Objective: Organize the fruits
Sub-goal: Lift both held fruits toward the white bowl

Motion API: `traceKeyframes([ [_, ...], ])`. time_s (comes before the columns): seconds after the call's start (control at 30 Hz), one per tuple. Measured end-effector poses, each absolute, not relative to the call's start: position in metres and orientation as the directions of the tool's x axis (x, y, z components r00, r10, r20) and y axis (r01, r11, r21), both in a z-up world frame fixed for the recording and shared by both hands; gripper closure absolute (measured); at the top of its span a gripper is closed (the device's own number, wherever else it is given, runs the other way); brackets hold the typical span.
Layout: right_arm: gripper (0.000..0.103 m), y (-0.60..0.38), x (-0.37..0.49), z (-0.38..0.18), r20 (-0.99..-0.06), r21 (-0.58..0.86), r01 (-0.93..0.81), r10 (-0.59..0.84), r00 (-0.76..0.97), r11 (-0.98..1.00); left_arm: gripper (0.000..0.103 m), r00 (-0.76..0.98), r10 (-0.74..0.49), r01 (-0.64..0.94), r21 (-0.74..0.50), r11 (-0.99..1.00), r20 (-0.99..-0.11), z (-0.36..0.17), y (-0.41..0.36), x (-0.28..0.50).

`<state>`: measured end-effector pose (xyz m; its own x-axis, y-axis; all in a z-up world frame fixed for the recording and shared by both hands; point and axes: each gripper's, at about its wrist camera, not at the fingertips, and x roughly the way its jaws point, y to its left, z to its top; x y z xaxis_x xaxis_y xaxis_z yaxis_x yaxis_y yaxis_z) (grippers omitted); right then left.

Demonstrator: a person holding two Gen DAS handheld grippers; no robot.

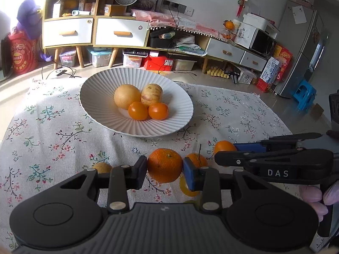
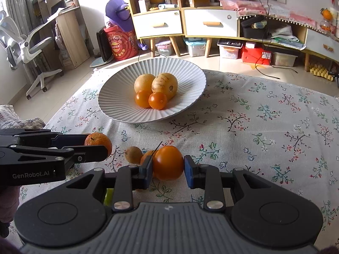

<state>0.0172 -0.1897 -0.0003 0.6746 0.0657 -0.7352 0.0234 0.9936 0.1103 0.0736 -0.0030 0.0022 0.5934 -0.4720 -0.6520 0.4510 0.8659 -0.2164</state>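
Your left gripper (image 1: 164, 170) is clamped on the mandarin (image 1: 164, 164): both pads touch its sides, and it sits low over the floral tablecloth (image 1: 63, 131), near edge. Your right gripper (image 2: 168, 166) is closed around the smooth orange fruit (image 2: 168, 162); its left pad touches the skin, the right pad looks to be just at it, so call that grip light.

Both fruits are near you. The ribbed white bowl (image 1: 101, 89) is farther back, centre-left, already holding a round yellow fruit (image 1: 126, 96), a striped pale fruit (image 1: 151, 94) and two small orange ones.

Risks from here:
- The two grippers are just beside each other. Lift both together toward the bowl and the bodies may knock, shaking a fruit loose.
- The smooth fruit is round and slick, so with that light grip it may slip out on the lift.
- A stemmed small orange (image 2: 148, 155) and a brown fruit (image 2: 133, 154) lie just beside the right gripper's left finger. Swing left and you'll likely roll them.
- The bowl's fruit are piled at the centre. Drop in from high and the pile may scatter or a fruit may bounce over the shallow rim.
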Motion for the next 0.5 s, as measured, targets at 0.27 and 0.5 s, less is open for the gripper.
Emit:
traceKeyframes([
  [0.27,0.075,-0.191,0.026,0.007,-0.719,0.127,0.032,0.070,0.692,0.991,0.078,0.615,-0.471,0.436,-0.225,0.871,-0.632,0.008,-0.001,0.080],
  [0.5,0.075,-0.188,0.035,0.012,-0.704,0.131,0.034,0.069,0.707,0.991,0.078,0.657,-0.431,0.415,-0.180,0.892,-0.618,0.012,0.002,0.088],
])
